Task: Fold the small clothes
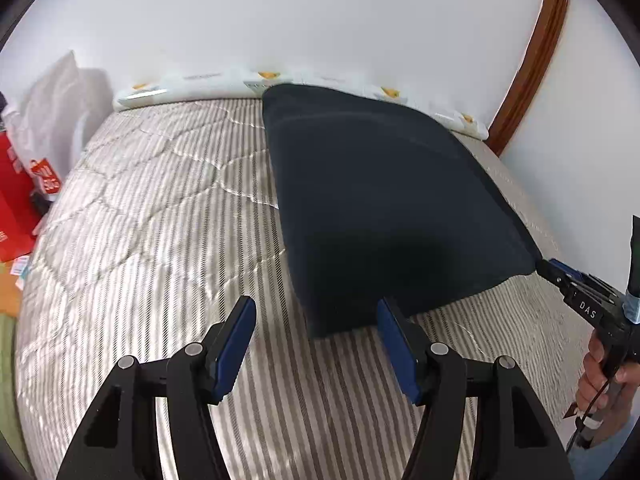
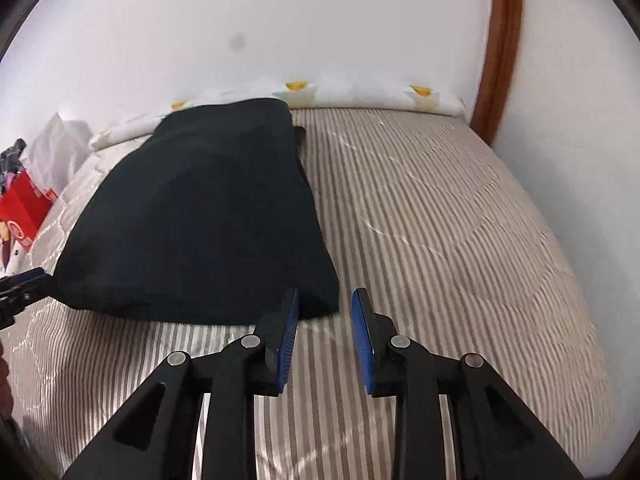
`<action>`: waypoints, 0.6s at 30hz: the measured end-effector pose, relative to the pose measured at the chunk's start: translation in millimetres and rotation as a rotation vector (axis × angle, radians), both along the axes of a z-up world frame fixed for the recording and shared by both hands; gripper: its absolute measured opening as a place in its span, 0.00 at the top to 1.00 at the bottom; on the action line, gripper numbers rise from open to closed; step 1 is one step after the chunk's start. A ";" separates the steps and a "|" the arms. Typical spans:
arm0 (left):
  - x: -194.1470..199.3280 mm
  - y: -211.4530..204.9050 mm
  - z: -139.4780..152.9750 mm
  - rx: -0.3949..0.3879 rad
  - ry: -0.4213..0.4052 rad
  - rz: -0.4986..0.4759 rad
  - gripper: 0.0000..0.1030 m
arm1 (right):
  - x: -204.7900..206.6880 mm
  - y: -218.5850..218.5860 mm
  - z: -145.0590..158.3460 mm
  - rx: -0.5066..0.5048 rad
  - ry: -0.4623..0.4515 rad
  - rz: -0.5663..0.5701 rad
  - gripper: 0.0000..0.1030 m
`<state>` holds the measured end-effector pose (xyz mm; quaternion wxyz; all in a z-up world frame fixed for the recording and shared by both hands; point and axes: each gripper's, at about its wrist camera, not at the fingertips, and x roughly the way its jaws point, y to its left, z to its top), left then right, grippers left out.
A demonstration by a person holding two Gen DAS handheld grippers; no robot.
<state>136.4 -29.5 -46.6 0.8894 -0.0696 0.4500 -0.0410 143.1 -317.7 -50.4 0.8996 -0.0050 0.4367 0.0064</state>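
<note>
A dark navy folded garment (image 1: 384, 200) lies flat on the striped quilted bed (image 1: 152, 240); it also shows in the right wrist view (image 2: 200, 216). My left gripper (image 1: 316, 322) is open, its blue pads at the garment's near left corner, the right pad touching its edge. My right gripper (image 2: 325, 312) is open at the garment's near right corner. In the left wrist view the right gripper (image 1: 560, 276) appears at the garment's right corner. The left gripper's tip (image 2: 24, 280) shows at the left edge of the right wrist view.
A white patterned pillow (image 1: 192, 84) lies along the wall at the bed's far end. A red box (image 1: 16, 208) and a white plastic bag (image 1: 56, 112) stand left of the bed. A brown wooden frame (image 1: 536, 52) runs up the wall at right.
</note>
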 end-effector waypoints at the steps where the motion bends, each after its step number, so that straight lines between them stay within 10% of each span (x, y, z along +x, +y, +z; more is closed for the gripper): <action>1: -4.0 -0.5 4.2 0.001 -0.008 0.006 0.41 | -4.5 0.4 3.7 -0.002 0.002 -0.014 0.72; 18: -126.1 -22.0 81.4 0.098 -0.180 0.094 0.16 | -140.2 28.3 94.1 -0.072 -0.172 -0.077 0.11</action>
